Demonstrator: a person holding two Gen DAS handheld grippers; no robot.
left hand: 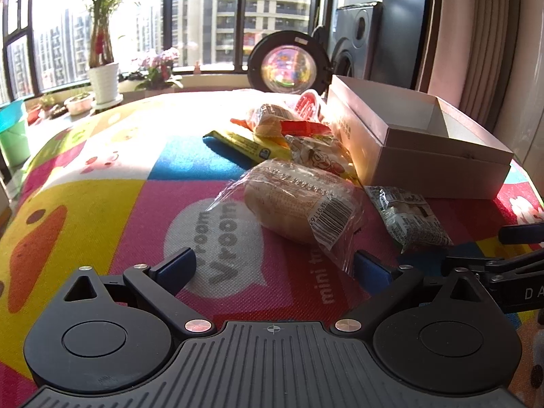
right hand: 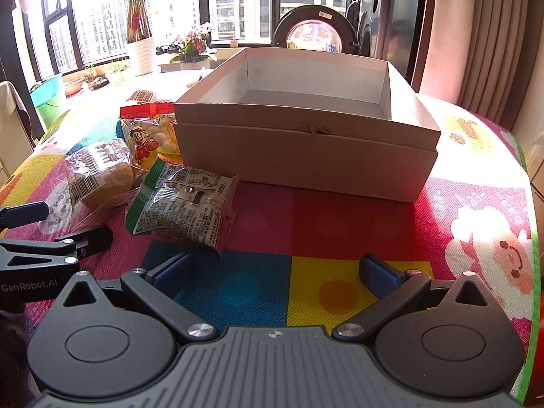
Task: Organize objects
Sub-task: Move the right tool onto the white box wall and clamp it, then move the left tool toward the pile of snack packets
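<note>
An empty cardboard box (right hand: 306, 156) stands on the colourful mat; it also shows in the left wrist view (left hand: 425, 149). Left of it lie snack packs: a wrapped bread roll (left hand: 299, 200) (right hand: 98, 176), a green-edged packet (left hand: 411, 217) (right hand: 183, 200), a cartoon-boy snack bag (right hand: 149, 136) (left hand: 319, 153), a yellow packet (left hand: 244, 142) and a second bread roll (left hand: 272, 119). My left gripper (left hand: 275, 268) is open, just short of the near bread roll. My right gripper (right hand: 275, 270) is open and empty, the green-edged packet just ahead of its left finger.
Potted plants (left hand: 102, 68) and flowers (right hand: 193, 47) stand on the windowsill beyond the mat. A round lamp-like object (left hand: 289, 64) sits behind the box. A green bucket (left hand: 13, 132) is at far left. Curtains (right hand: 476, 34) hang at right.
</note>
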